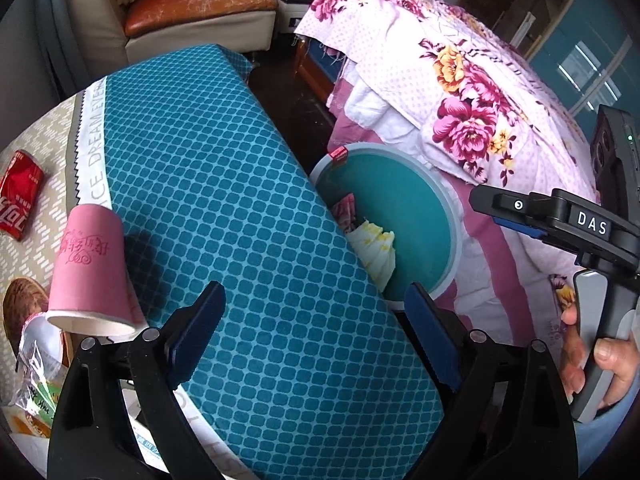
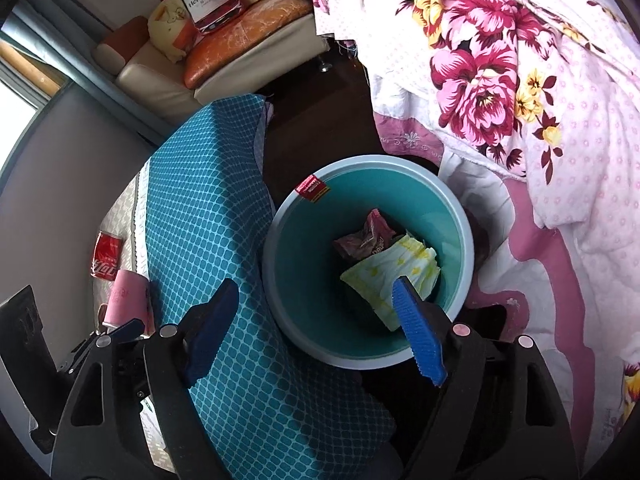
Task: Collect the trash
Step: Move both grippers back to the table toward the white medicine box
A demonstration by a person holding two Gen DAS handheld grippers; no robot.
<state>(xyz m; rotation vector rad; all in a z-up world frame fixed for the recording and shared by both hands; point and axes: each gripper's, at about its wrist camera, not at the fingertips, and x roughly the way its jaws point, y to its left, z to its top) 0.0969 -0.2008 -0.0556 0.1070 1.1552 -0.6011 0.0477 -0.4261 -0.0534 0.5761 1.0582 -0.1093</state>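
A teal bin (image 2: 304, 280) stands on the floor between the table and the bed. Inside it lie a crumpled pink wrapper (image 2: 366, 236) and a white-and-yellow folded pad (image 2: 396, 272). My right gripper (image 2: 316, 284) hangs open and empty over the bin's near side. My left gripper (image 1: 316, 288) is open and empty above the teal tablecloth (image 1: 248, 208). Left of it on the table are a tipped pink paper cup (image 1: 90, 264), a red cola can (image 1: 20, 196) lying on its side, and clear plastic wrappers (image 1: 36, 364). The bin (image 1: 420, 184) shows past the table edge.
A bed with a floral quilt (image 2: 520, 100) crowds the bin's right side. A sofa (image 2: 224, 60) with cushions stands at the back. Dark floor (image 2: 320, 120) runs between table and bed. A person's hand (image 1: 600, 360) holds the right gripper's handle.
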